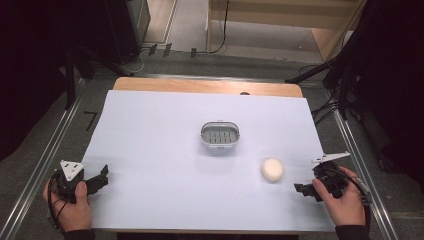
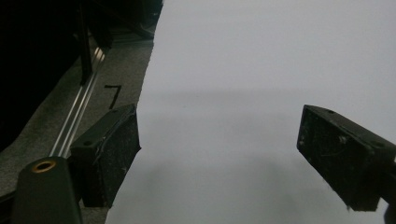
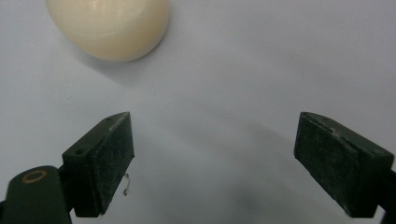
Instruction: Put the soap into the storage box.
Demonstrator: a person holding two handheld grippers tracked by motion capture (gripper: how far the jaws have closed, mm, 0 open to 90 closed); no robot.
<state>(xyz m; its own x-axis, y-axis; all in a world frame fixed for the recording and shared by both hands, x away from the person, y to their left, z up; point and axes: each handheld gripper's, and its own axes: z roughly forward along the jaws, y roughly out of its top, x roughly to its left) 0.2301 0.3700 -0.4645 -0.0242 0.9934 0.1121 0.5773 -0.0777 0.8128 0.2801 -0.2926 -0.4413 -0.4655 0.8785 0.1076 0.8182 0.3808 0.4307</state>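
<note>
A cream oval soap bar (image 1: 272, 170) lies on the white table sheet (image 1: 165, 150), right of centre. A grey soap dish (image 1: 220, 135) with a slotted floor stands empty in the middle. My right gripper (image 1: 301, 189) sits just right of the soap and points toward it. In the right gripper view the soap bar (image 3: 109, 28) lies ahead at the upper left, and the right gripper (image 3: 215, 158) stands open over bare sheet. My left gripper (image 1: 102, 176) rests at the front left corner. In the left gripper view the left gripper (image 2: 219, 154) is open with nothing between its pads.
The sheet's left edge (image 2: 140, 116) runs beside the left gripper, with grey floor and a metal rail (image 2: 77, 121) beyond it. A wooden table edge (image 1: 207, 86) shows at the back. Dark stands and cables flank both sides.
</note>
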